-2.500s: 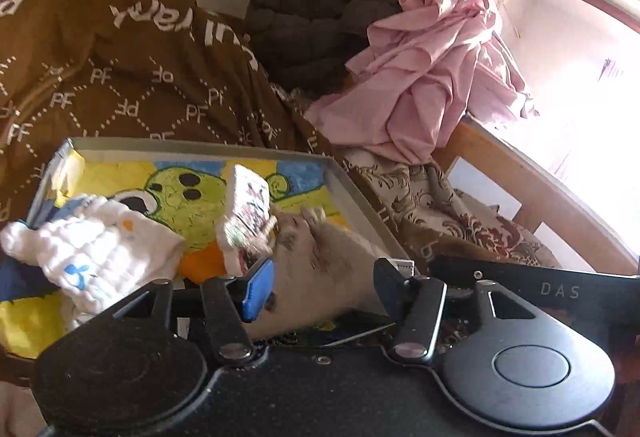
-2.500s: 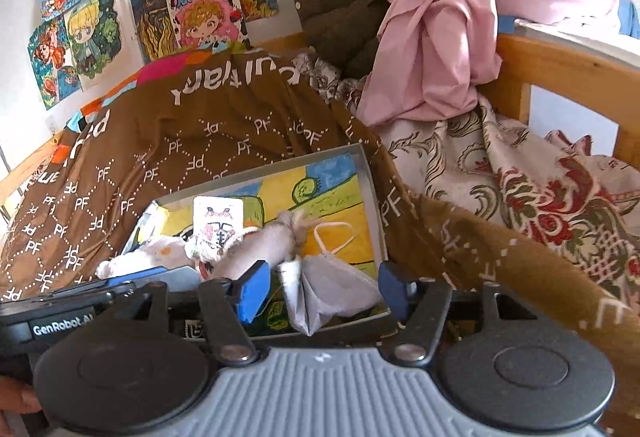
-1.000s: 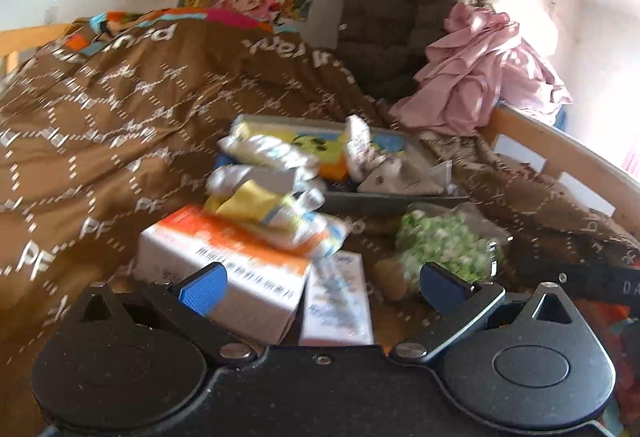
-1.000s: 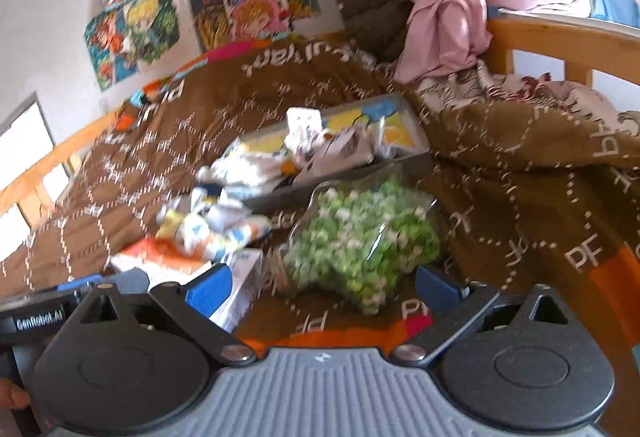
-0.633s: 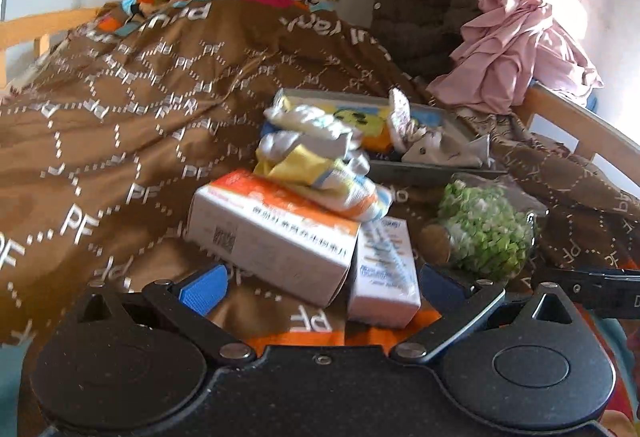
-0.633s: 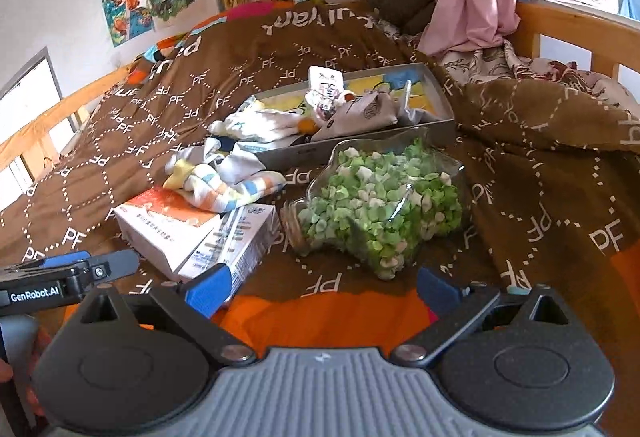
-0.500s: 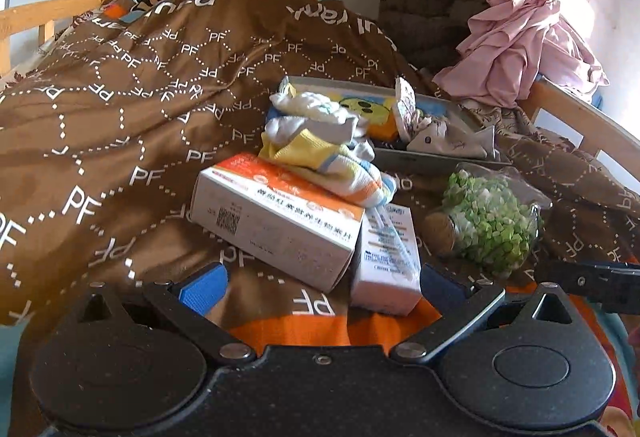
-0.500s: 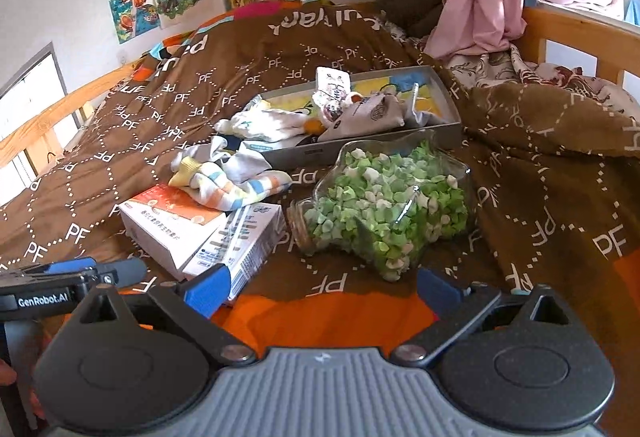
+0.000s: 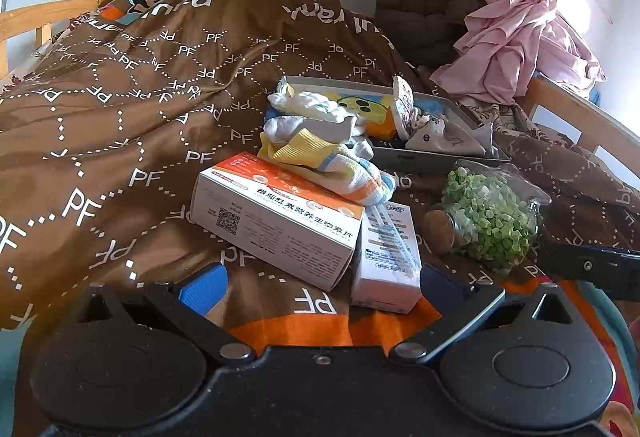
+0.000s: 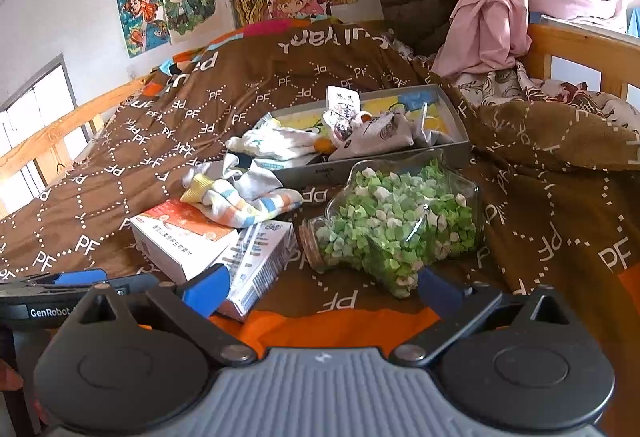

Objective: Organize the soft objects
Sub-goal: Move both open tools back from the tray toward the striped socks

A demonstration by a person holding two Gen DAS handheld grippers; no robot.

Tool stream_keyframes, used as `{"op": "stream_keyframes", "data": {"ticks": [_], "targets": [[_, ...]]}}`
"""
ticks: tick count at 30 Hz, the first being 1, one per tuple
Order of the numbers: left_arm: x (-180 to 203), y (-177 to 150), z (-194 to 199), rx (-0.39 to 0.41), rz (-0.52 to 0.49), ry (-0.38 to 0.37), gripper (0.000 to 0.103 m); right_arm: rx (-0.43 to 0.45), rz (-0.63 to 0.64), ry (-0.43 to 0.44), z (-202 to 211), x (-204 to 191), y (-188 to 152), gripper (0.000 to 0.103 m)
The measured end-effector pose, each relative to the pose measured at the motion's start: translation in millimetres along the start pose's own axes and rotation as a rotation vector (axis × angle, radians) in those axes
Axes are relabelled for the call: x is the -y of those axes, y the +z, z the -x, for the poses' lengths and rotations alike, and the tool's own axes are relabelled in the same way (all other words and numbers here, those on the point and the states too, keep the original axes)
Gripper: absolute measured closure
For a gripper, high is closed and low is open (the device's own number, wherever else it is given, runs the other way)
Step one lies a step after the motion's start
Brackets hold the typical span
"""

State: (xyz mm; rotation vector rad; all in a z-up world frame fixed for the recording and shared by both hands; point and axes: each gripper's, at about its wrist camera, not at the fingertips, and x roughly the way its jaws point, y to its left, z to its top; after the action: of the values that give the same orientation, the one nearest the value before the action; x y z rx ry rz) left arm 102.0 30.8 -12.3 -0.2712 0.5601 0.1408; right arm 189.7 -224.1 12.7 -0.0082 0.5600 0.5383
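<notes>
Both tools hover low over the brown bedspread (image 9: 120, 141), facing the clutter. Left gripper (image 9: 320, 283): fingers spread wide and empty; the orange-and-white box (image 9: 276, 213) lies just ahead between them, the small white box (image 9: 390, 257) near the right finger. Right gripper (image 10: 322, 287): likewise wide open, grasping nothing; the left finger (image 10: 206, 289) sits just in front of the small white box (image 10: 256, 261), and the jar of green paper stars (image 10: 396, 225) lies just ahead, toward the right finger. Striped socks (image 10: 240, 201) drape over the far end of the orange-and-white box, well beyond either set of fingertips and still outside the grey tray (image 10: 458, 149). The tray, farther ahead, already holds white socks (image 10: 276, 145) and a grey pouch (image 10: 380, 139), apparently serving as the collection point for soft items; the rigid boxes and jar likely stay outside.
</notes>
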Motion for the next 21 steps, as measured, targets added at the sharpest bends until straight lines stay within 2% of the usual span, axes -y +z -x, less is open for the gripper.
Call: {"op": "stream_keyframes", "data": {"ticks": [10,21], "targets": [[-15.8,-1.7,0.0,-0.008,0.019,0.003,0.001,0.016,-0.012,0.027,-5.7,-3.1,-1.8,0.000],[-29.3,2.4,2.8,0.001,0.022,0.043,0.001,0.025,0.006,0.068,-14.0,-12.0,-5.5,0.000]]}}
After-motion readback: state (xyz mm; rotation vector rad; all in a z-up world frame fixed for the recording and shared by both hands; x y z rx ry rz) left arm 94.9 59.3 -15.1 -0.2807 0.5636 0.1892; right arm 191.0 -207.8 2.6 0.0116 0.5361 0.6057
